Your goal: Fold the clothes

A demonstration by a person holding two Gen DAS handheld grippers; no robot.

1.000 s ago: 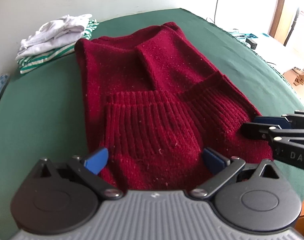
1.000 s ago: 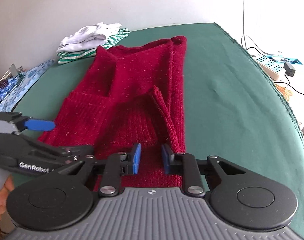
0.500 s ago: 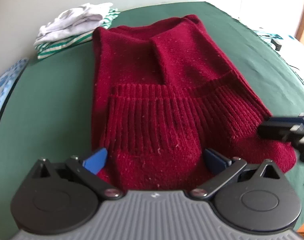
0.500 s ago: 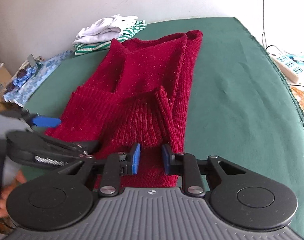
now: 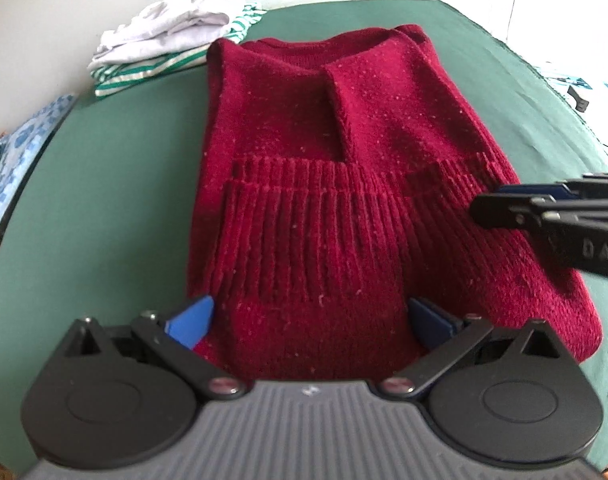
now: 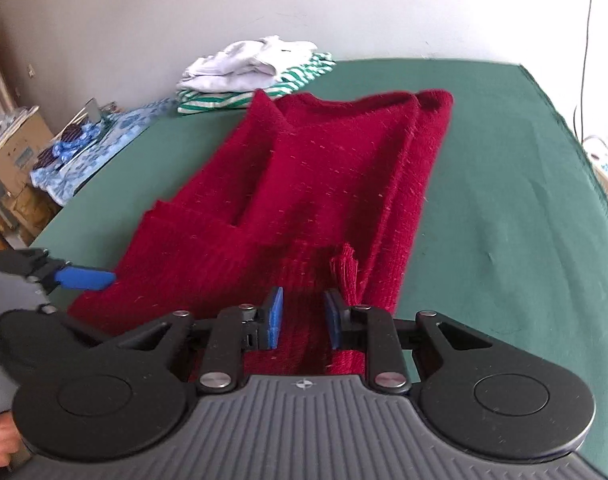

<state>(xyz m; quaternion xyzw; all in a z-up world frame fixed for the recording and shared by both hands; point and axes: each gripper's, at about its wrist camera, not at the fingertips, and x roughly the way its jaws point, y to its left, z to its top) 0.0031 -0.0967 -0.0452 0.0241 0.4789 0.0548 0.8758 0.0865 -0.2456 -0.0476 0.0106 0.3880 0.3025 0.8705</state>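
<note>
A dark red knitted sweater [image 5: 343,184] lies on the green cloth-covered table [image 5: 104,184], folded lengthwise into a long narrow panel with both sleeves laid over the body; its ribbed hem end is nearest the grippers and its neck end points toward the far wall. A ribbed cuff [image 6: 343,270] stands up slightly near the right edge of the garment. The left gripper [image 5: 309,318] is positioned over the near hem with its blue-padded fingers [image 5: 192,320] spread wide, one at each side of the central ribbed section; the pads show no pinch on the fabric. The right gripper [image 6: 302,322] is over the near right part of the hem, fingers [image 6: 274,322] set narrow with red knit visible in the gap between them; whether the pads press on the cloth cannot be determined from these views. In the left wrist view the right gripper appears from the side at the right edge of the sweater. At the far left corner of the table sits a stack of folded garments [image 6: 256,70], white pieces on top of a green-and-white striped one. A blue patterned cloth [image 6: 100,148] lies beyond the left table edge. A bare hand [image 6: 0,442] is partly visible at the lower left of the right wrist view.
</note>
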